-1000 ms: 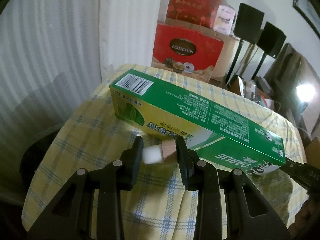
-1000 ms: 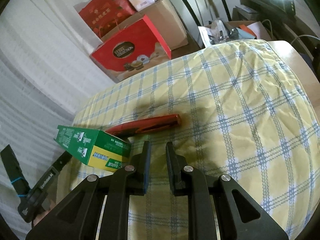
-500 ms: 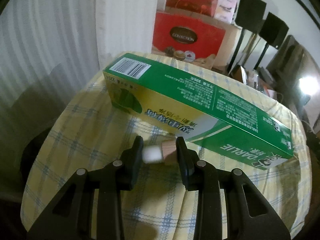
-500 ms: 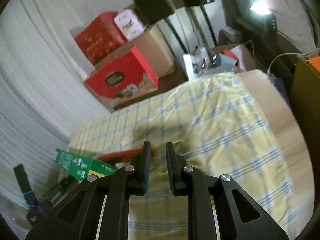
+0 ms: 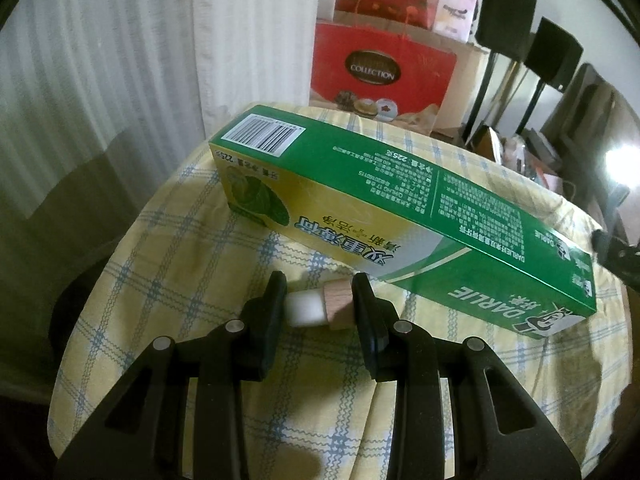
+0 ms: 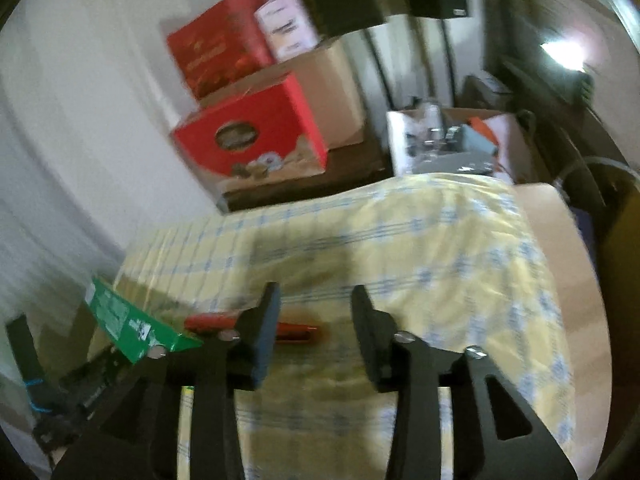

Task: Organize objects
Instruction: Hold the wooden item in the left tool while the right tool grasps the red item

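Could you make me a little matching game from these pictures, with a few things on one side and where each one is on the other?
Things:
1. small white and wood piece
2. green toothpaste box
3. red pen
4. red gift box

Places:
A. lying on the checked cloth in front of the right gripper
B. clamped in the left gripper
C. behind the table, by the curtain
D. lying lengthwise across the table

Pairs: 1-B, 2-D, 3-A, 4-C

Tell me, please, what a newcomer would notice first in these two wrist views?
First the long green and yellow toothpaste box, lying slantwise on the checked tablecloth. Just in front of it, the left gripper clamps a small white bottle with a wooden cap. In the blurred right view, the right gripper, whose jaws have just opened, stands empty above a red pen.
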A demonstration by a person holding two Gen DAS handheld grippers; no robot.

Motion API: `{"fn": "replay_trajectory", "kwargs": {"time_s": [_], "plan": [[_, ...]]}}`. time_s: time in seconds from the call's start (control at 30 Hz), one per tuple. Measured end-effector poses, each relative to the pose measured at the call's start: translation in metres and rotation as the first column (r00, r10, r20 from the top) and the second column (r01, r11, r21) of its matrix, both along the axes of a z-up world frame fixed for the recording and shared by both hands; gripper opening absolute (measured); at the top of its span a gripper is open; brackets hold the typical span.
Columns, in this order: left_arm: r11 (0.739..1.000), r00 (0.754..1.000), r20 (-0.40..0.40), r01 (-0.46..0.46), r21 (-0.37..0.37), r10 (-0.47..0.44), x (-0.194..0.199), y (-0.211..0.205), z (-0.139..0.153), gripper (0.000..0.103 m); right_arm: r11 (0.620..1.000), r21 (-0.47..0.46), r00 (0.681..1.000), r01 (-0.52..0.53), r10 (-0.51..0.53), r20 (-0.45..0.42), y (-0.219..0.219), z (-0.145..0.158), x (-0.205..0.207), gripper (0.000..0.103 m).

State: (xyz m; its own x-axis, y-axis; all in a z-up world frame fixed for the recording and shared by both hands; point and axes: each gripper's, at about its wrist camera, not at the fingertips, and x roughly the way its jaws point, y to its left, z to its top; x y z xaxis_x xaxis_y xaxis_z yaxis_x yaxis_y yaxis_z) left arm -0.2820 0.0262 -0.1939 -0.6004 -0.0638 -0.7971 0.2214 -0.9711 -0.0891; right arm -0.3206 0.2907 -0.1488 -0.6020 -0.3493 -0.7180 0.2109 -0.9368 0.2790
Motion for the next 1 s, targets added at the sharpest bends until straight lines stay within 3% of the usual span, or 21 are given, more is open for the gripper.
{"fn": "replay_trajectory", "kwargs": {"time_s": [0.2, 0.3, 0.47, 0.53, 0.63, 0.7, 0.77, 0.9, 1.0], "plan": [[1.0, 1.0, -0.005, 0.0, 0.019, 0.0, 0.0, 0.0, 0.001, 0.031, 0.983, 0.135, 0.992, -0.121, 0.125, -0.024, -0.033, -0.019, 0.001, 0.048], [1.0, 1.0, -0.007, 0.001, 0.026, -0.001, 0.0, -0.002, 0.001, 0.031, 0.978, 0.057, 0.979, -0.202, 0.203, -0.004, -0.032, -0.027, 0.0, 0.049], [1.0, 1.0, -0.004, 0.002, 0.019, -0.002, -0.001, -0.003, 0.001, 0.031, 0.961, 0.031, 0.961, -0.276, 0.276, 0.005, -0.039, -0.03, -0.01, 0.049], [1.0, 1.0, -0.002, 0.003, 0.011, -0.003, 0.0, -0.002, 0.001, 0.031, 0.96, 0.013, 0.96, -0.279, 0.278, 0.032, -0.042, -0.033, -0.013, 0.05], [1.0, 1.0, -0.002, 0.003, 0.012, -0.003, 0.0, -0.002, 0.001, 0.031, 0.959, 0.088, 0.963, -0.269, 0.269, 0.01, -0.048, -0.032, -0.001, 0.042], [1.0, 1.0, -0.003, 0.003, 0.016, -0.003, 0.0, -0.002, 0.001, 0.031, 0.966, 0.091, 0.97, -0.242, 0.241, 0.02, -0.044, -0.032, 0.006, 0.026], [1.0, 1.0, -0.003, 0.003, 0.016, -0.003, 0.0, -0.002, 0.001, 0.031, 0.975, 0.091, 0.979, -0.204, 0.202, 0.038, -0.034, -0.031, 0.015, 0.018], [1.0, 1.0, -0.003, 0.003, 0.016, -0.003, 0.0, -0.002, 0.001, 0.031, 0.989, 0.105, 0.993, -0.104, 0.099, 0.059, -0.013, -0.029, 0.039, 0.018], [1.0, 1.0, -0.002, 0.003, 0.012, -0.003, 0.0, -0.002, 0.0, 0.031, 0.993, 0.079, 0.989, -0.084, 0.074, 0.129, 0.0, -0.027, 0.056, 0.019]]}}
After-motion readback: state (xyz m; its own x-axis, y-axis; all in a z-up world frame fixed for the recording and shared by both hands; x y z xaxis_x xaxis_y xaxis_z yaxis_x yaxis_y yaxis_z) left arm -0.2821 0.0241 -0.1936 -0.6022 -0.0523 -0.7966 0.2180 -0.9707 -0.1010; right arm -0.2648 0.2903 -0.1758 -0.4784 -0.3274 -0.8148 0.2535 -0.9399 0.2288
